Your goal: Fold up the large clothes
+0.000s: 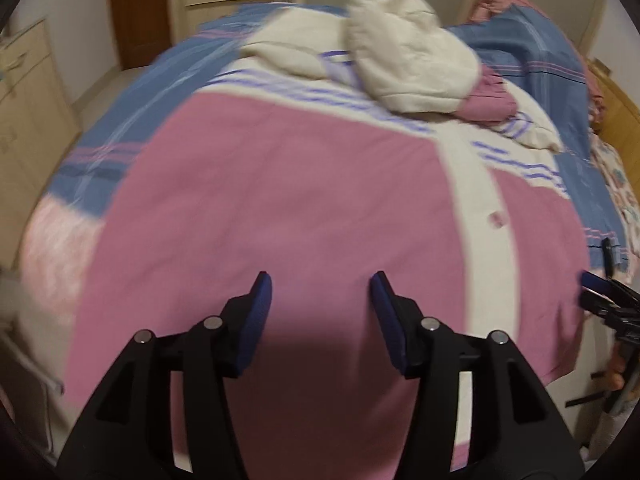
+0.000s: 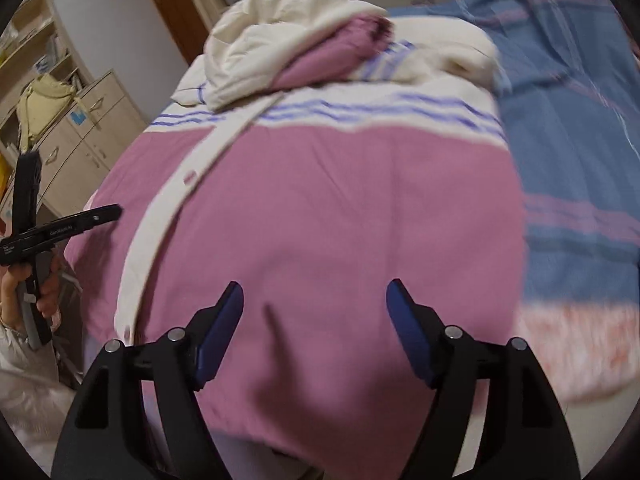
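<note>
Both grippers are up over the bed, and spread across the blue striped bedsheet (image 1: 120,120) lies the big pink and cream jacket (image 1: 280,200), front side up, cream placket (image 1: 472,216) with its snap button running down the middle. The left gripper (image 1: 320,300) hangs above the pink body panel near the hem at the bed's near edge, blue pads wide apart, nothing between them. Over on the right wrist view, the right gripper (image 2: 314,312) sits just as wide open above the other pink panel, also holding nothing, with its shadow falling on the cloth below. The cream hood (image 1: 400,48) is bunched up at the far end of the jacket, and a pink-cuffed sleeve (image 2: 332,48) is folded in across the striped chest band beside it. The left hand (image 2: 36,280) grips its handle off the bed's left edge, in front of a beige cabinet (image 2: 80,140)
</note>
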The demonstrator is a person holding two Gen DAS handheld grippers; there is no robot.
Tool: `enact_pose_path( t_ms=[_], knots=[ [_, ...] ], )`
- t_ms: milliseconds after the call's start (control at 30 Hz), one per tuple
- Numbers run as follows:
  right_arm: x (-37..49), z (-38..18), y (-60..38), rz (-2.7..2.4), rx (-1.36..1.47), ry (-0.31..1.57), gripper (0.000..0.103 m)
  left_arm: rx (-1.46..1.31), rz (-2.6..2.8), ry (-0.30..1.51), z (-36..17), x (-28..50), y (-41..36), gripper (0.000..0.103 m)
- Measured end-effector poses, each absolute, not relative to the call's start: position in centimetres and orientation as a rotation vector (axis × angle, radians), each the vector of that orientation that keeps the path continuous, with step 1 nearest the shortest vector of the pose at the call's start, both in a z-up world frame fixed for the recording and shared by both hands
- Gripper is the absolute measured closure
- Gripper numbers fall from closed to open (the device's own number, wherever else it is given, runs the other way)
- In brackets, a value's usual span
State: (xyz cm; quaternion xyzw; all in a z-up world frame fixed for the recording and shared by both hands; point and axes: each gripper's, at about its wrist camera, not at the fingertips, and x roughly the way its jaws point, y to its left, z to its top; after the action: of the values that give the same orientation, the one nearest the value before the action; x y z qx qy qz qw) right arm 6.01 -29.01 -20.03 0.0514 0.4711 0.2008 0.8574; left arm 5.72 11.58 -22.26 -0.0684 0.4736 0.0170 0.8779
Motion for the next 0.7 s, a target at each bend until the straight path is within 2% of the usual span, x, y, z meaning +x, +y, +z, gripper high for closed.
enact_pose_path(
  t_ms=[100,267,333,367,400,433,533,633,700],
  knots=[
    [2.1,-21.5,-32.7,0.354,0.196,1.033,0.022,-0.205,0.137,1.000,-22.6,2.9,15.9,0.043],
    [0.8,-25.3,-36.7,0.316,0.443,1.132,0.022,-0.448,0.143,0.939,-22.9,-1.2,23.0,0.042],
    [0.9,-26.3,-37.0,0.354,0.534,1.143,0.022,-0.577,0.098,0.902,-23.0,-1.9,24.6,0.034],
    [1.0,-26.8,-37.0,0.367,0.566,1.148,0.020,-0.604,0.102,0.891,-22.8,-2.1,24.9,0.025],
    [1.0,-27.0,-37.0,0.370,0.585,1.154,0.020,-0.603,0.138,0.885,-22.6,-2.3,25.1,0.008],
    [0.9,-27.3,-37.0,0.372,0.608,1.163,0.020,-0.587,0.188,0.875,-22.3,-2.5,25.3,0.005],
    [0.7,-27.6,-37.4,0.392,0.669,1.166,0.018,-0.631,0.178,0.861,-22.6,-3.2,26.2,0.005],
    [0.7,-27.8,-37.4,0.406,0.723,1.157,0.017,-0.801,0.081,0.888,-25.0,-2.8,28.1,0.005],
    [0.7,-28.1,-37.5,0.417,0.747,1.159,0.016,-0.915,0.043,0.925,-27.4,-2.3,28.7,0.012]
  ],
)
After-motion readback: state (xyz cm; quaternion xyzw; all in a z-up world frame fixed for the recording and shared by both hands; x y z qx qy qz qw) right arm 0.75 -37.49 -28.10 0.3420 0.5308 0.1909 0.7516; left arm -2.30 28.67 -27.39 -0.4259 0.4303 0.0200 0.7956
